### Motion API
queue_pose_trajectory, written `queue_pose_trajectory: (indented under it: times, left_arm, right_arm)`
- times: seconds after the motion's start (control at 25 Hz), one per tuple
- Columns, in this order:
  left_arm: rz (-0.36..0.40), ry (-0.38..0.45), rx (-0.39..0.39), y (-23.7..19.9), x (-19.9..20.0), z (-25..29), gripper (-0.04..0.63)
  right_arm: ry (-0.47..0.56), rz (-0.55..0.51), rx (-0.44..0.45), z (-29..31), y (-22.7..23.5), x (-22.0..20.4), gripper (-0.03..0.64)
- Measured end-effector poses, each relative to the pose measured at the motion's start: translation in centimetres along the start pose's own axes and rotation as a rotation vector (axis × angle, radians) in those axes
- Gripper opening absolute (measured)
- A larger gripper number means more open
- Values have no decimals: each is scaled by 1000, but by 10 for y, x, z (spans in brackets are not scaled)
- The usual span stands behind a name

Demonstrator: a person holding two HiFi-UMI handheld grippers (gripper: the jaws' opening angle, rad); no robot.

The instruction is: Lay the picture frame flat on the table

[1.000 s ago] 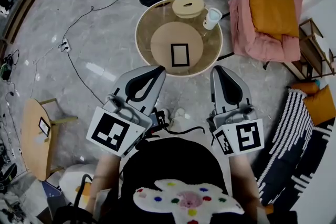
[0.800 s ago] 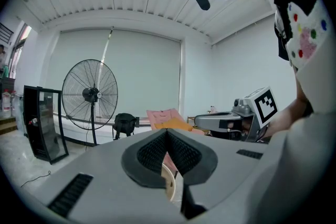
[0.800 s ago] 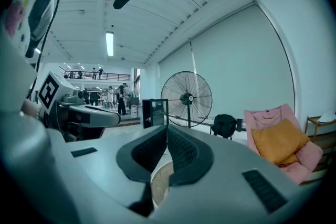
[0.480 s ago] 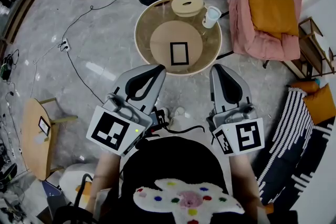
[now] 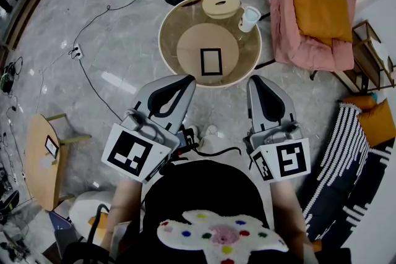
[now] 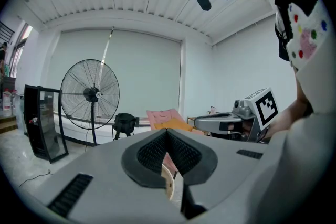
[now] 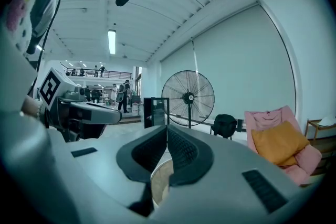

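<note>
Grey floor, round table (image 5: 168, 54): the frame (image 5: 211, 62) sits at its centre, seemingly flat already. My left gripper (image 5: 187, 80) and right gripper (image 5: 254, 81) hang short of the rim, jaws closed, empty. Reaching in like that, I risk shoving the frame toward the cup (image 5: 249, 19).

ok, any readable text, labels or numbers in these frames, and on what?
None readable.
Cubes on the left gripper and right gripper carry black-and-white square markers: patterns, not letters.
Black rectangular picture frame on the round glass-topped table: no print visible.
</note>
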State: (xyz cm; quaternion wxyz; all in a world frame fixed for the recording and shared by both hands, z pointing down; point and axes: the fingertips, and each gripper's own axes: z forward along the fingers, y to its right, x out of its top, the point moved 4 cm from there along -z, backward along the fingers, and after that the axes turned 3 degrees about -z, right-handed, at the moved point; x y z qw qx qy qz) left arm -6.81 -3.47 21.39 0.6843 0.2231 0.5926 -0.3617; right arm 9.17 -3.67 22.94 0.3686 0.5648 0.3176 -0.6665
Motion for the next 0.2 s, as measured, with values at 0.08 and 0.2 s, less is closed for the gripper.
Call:
queue_pose_trajectory:
  times: [0.08, 0.2]
  left_arm:
    - [1, 2, 0, 1, 0, 0, 15]
    - [3, 6, 0, 1, 1, 0, 15]
  right_arm:
    - [-1, -2, 1, -1, 0, 0, 35]
    - [-2, -4, 3, -1, 0, 1, 35]
